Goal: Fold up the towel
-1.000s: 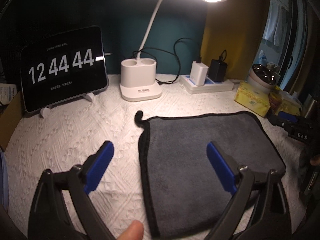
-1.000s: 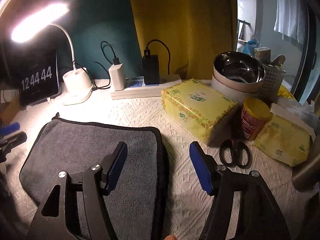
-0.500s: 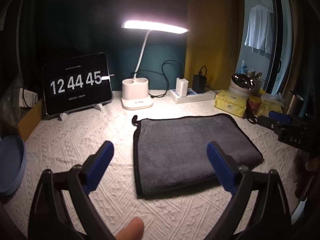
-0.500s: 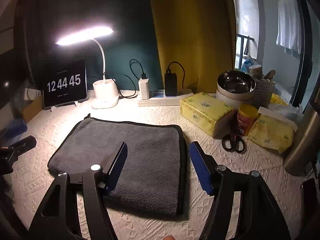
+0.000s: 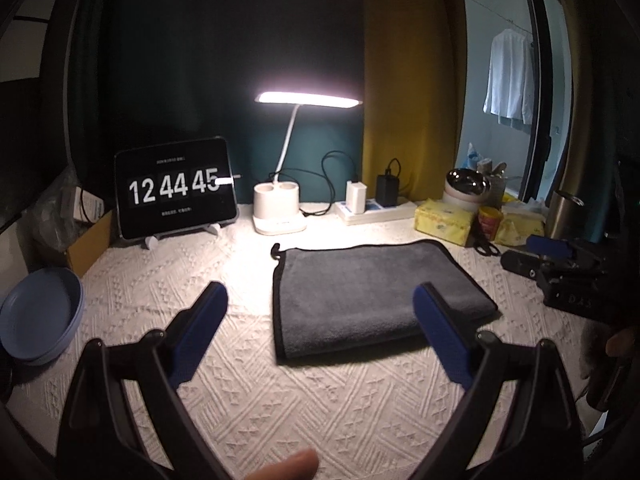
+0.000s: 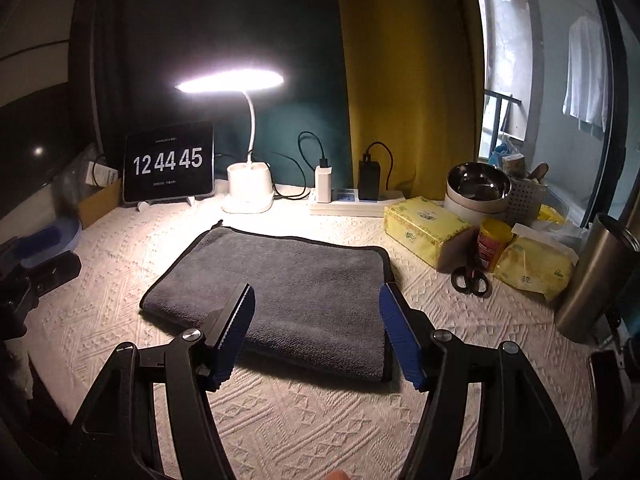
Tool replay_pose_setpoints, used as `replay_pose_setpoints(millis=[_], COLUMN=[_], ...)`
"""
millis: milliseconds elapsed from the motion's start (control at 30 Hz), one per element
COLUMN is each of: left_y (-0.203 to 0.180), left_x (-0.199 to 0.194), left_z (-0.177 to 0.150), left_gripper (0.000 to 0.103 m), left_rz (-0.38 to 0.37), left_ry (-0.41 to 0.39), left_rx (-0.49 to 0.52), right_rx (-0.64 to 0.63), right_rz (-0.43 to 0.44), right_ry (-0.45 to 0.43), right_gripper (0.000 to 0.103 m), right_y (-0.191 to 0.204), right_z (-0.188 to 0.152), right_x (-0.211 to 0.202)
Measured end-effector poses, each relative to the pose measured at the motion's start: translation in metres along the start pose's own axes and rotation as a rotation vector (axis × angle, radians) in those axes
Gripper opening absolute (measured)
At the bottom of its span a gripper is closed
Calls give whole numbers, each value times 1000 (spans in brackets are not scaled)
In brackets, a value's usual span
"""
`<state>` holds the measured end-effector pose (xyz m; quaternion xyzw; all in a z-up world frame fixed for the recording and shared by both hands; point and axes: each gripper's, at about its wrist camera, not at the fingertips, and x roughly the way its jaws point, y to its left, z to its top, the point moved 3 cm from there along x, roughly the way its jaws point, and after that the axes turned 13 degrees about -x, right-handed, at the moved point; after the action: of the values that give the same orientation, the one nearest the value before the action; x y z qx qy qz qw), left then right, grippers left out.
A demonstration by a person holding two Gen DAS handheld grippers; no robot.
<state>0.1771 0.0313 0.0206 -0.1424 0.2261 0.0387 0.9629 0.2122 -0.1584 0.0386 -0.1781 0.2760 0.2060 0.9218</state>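
Note:
A dark grey towel (image 5: 372, 296) with black trim lies folded flat on the white textured tablecloth (image 5: 280, 400); it also shows in the right wrist view (image 6: 296, 288). My left gripper (image 5: 320, 320) is open and empty, held above and in front of the towel's near left part. My right gripper (image 6: 316, 320) is open and empty, held above and in front of the towel's near right part. Neither touches the towel. The right gripper shows at the right edge of the left wrist view (image 5: 560, 264).
At the back stand a tablet clock (image 5: 176, 192), a lit desk lamp (image 5: 280, 212) and a power strip with chargers (image 5: 372, 208). At the right are tissue packs (image 6: 424, 228), scissors (image 6: 470, 280), a jar (image 6: 492, 242), a steel bowl (image 6: 478, 184) and a steel tumbler (image 6: 596, 276). A blue bowl (image 5: 40, 316) sits at the left.
Both grippers have pulled back and up from the towel, so more of the table shows. Both stay open. The towel has not moved.

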Motion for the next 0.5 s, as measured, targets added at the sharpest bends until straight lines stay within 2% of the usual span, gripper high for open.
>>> replay_pose_setpoints(millis=[100,267,400,500], left_y=[-1,0,-1,-1], left_x=[-16,-32,-49,-66], left_z=[-4,-15,-24,-30], left_gripper=[95,95,95,95], left_rz=[-10,-43,-47,-81], left_ry=[-32,-38,-75,-111], left_rx=[-3,-31,-23,-18], right_rx=[-4,-13,-36,-36], right_rz=[8,29,8,-9], right_ry=[-23,-66,-89,-117], right_gripper=[68,68,68,68], right_y=[7,21,33,39], right_z=[-4,-15,-24,-33], right_x=[-13,-35,-52,-67])
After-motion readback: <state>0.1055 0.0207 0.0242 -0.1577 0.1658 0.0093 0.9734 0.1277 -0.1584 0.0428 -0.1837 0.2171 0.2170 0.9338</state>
